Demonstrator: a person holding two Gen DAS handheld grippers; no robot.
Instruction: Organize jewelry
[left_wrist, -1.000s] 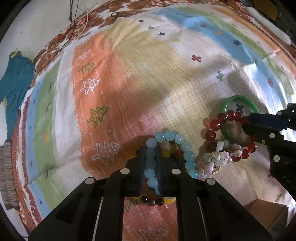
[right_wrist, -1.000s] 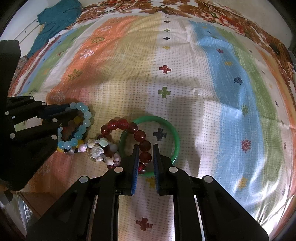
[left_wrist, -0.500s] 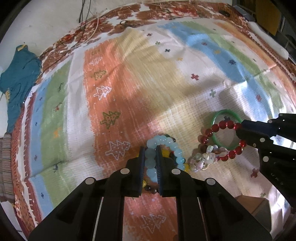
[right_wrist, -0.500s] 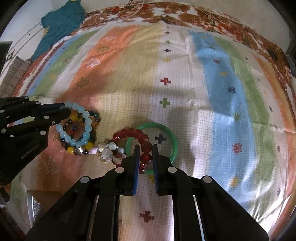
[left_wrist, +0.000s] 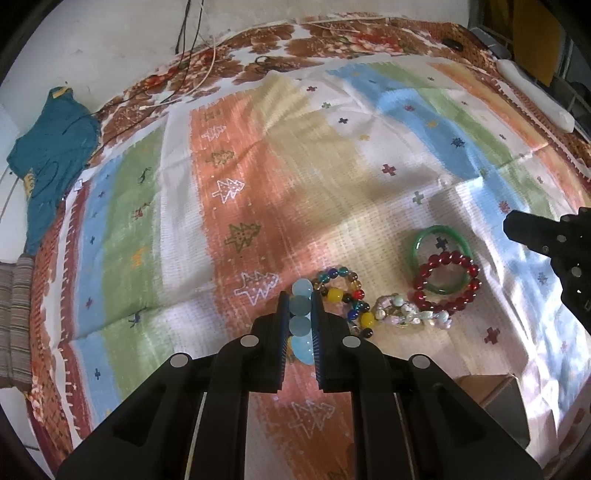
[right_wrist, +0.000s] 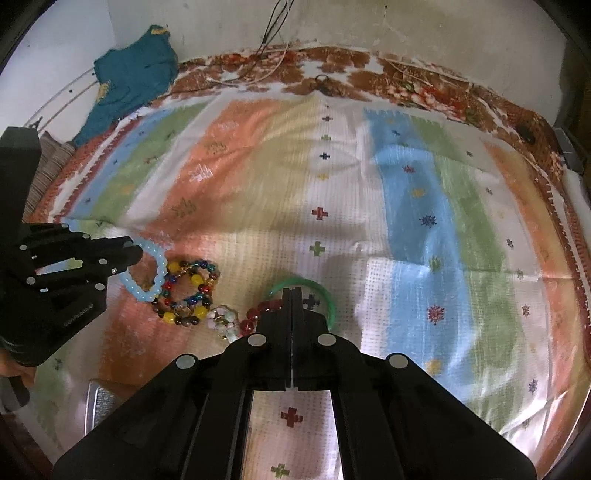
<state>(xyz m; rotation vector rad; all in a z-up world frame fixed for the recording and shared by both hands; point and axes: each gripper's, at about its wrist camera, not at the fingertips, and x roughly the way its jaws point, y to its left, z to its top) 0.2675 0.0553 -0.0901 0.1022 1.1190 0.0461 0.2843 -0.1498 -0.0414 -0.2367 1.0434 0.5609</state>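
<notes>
Left gripper (left_wrist: 299, 325) clamped light, floppy pale-blue bead bracelet (right_wrist: 149, 275) mid-strand; right gripper (right_wrist: 291, 295) shut empty over red bead bracelet (left_wrist: 445, 282).

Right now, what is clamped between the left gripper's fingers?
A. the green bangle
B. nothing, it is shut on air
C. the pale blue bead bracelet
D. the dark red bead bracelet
C: in the left wrist view the left gripper has its fingers pressed on the pale blue bead bracelet, while the green bangle and the dark red bead bracelet lie on the striped cloth.
</notes>
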